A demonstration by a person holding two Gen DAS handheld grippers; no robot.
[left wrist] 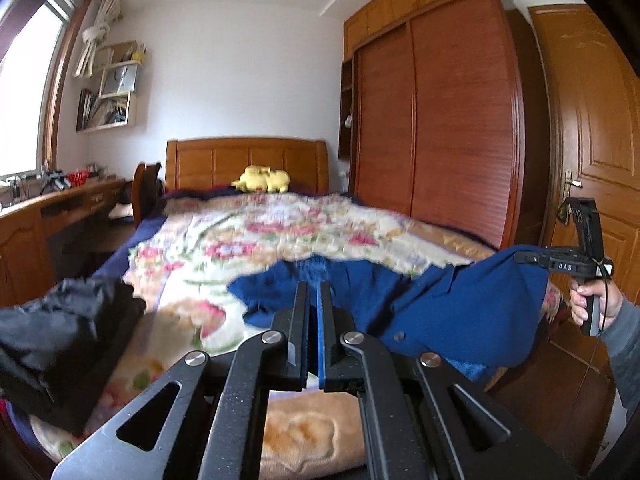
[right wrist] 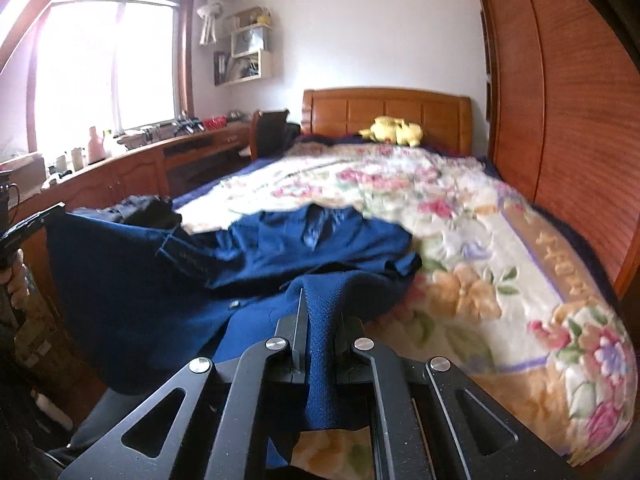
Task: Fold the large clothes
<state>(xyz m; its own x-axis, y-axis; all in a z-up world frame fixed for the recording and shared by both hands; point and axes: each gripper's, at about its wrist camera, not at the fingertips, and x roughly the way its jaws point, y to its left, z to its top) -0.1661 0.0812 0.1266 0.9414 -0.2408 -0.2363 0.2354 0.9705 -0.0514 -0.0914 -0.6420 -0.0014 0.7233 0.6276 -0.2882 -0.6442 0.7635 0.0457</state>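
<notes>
L wrist view: left claw [left wrist: 314, 292] is clamped on a thin edge of the blue garment [left wrist: 360, 300], jaws nearly together w/ the cloth pinched between. From that grip the garment runs fwd onto the foot end of the floral blanket [left wrist: 260, 240] and sideways to the right, where the right claw [left wrist: 520, 257] holds the other corner up, off the bed's edge. Black clothing pile [left wrist: 60, 328] sits left of the garment, near but apart. Yellow plush toy [left wrist: 264, 179] lies by the headboard, well beyond.

R wrist view: right claw [right wrist: 318, 300] is pinched on a thick fold of the blue garment [right wrist: 280, 248]. Left claw [right wrist: 32, 226] shows at far left gripping the opposite corner, cloth hanging slack between. Bulk of the garment lies ahead of both claws on the blanket [right wrist: 480, 260]; held edge runs crosswise, L-R, so I'd guess next move is tensioning it, then carrying it fwd over the body.
</notes>
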